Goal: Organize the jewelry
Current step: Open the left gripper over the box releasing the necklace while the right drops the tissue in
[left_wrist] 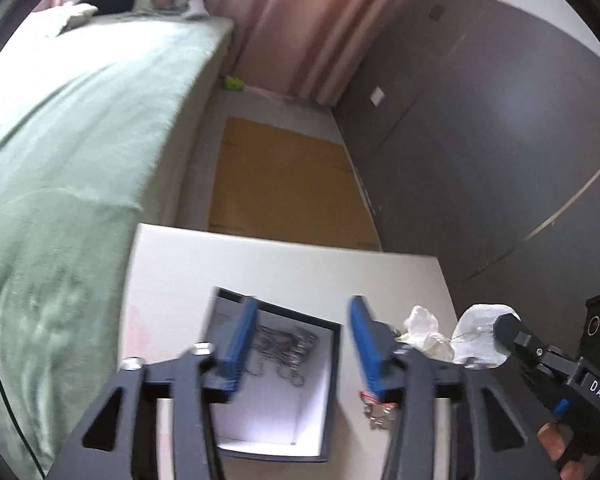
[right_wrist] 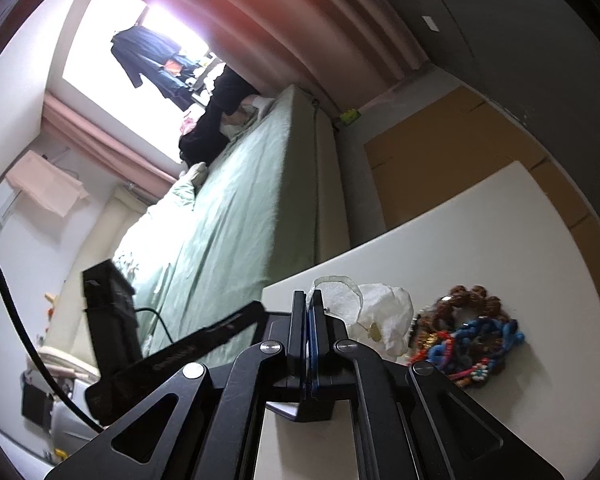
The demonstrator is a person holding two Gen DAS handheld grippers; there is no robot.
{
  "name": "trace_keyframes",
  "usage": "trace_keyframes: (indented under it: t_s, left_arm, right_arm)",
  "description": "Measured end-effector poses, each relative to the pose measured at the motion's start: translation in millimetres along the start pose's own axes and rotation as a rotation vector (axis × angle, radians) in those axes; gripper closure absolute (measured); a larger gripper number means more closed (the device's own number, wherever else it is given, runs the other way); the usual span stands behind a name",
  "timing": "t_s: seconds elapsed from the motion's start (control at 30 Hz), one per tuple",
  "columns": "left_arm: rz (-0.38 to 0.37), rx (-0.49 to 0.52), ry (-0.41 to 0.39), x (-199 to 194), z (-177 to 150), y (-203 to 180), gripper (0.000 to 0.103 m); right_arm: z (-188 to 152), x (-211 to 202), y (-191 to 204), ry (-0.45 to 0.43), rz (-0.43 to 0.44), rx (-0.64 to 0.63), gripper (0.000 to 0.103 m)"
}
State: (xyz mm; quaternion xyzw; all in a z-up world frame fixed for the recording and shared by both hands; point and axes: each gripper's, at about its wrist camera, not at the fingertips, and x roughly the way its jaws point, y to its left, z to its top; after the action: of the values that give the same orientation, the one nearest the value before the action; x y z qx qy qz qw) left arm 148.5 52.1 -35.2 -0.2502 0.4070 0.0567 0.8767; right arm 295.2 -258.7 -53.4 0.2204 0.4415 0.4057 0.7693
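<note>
A black-rimmed box (left_wrist: pixel 276 376) with a white inside sits on the white table (left_wrist: pixel 284 268) and holds silver chains (left_wrist: pixel 284 348). My left gripper (left_wrist: pixel 304 344) is open above the box, with nothing between its blue pads. A small silver piece with a red thread (left_wrist: pixel 376 410) lies right of the box. My right gripper (right_wrist: pixel 311 312) is shut on a white tissue (right_wrist: pixel 340 292) that carries a thin gold chain (right_wrist: pixel 374 330); it also shows in the left wrist view (left_wrist: pixel 480 336). A pile of beaded and braided bracelets (right_wrist: pixel 464 336) lies right of the tissue.
A bed with a green sheet (left_wrist: pixel 68 140) runs along the table's left side. Brown cardboard (left_wrist: pixel 284 184) lies on the floor beyond the table. A grey wardrobe (left_wrist: pixel 500 120) stands at the right. A black device (right_wrist: pixel 112 320) with a cable sits at the left in the right wrist view.
</note>
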Motion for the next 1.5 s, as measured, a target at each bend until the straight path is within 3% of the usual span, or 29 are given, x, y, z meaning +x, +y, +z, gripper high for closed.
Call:
trace_keyframes:
  t_s: [0.07, 0.23, 0.47, 0.63, 0.93, 0.97, 1.0, 1.03, 1.1, 1.5]
  left_arm:
    - [0.019, -0.02, -0.034, -12.9, 0.0, 12.5, 0.039]
    - [0.044, -0.084, -0.079, -36.5, -6.3, 42.5, 0.039]
    - [0.019, -0.135, -0.104, -49.7, -3.2, 66.4, 0.039]
    - [0.0, -0.156, -0.102, -53.6, -2.1, 78.1, 0.039]
    - [-0.007, -0.193, -0.11, -61.1, -0.1, 93.1, 0.039]
    - [-0.006, -0.194, -0.109, -60.4, 0.2, 94.4, 0.039]
    - [-0.004, -0.194, -0.108, -60.4, 0.0, 94.6, 0.039]
    - [-0.002, -0.193, -0.107, -59.8, -0.1, 94.6, 0.039]
    - [0.001, -0.189, -0.103, -58.4, 0.0, 93.6, 0.039]
    - [0.003, -0.115, -0.078, -45.0, -6.2, 62.8, 0.039]
  right_arm:
    - [-0.9, 3.4, 6.8, -0.006, 0.021, -0.011, 0.101]
    - [-6.6, 19.5, 23.6, -0.001, 0.074, -0.028, 0.1]
    - [-18.4, 56.1, 44.4, 0.054, 0.105, -0.046, 0.101]
    - [-28.1, 80.4, 55.2, 0.089, 0.044, -0.088, 0.101]
    - [-33.4, 96.7, 53.8, 0.071, -0.179, -0.141, 0.1]
    - [-32.8, 99.5, 50.6, 0.088, -0.186, -0.126, 0.098]
    - [-32.4, 99.7, 47.4, 0.099, -0.188, -0.113, 0.09]
    - [-32.3, 99.9, 44.7, 0.103, -0.193, -0.103, 0.076]
    - [-29.9, 96.1, 42.3, 0.084, -0.211, -0.091, 0.063]
    - [-12.1, 43.5, 13.8, 0.014, -0.223, -0.034, 0.062]
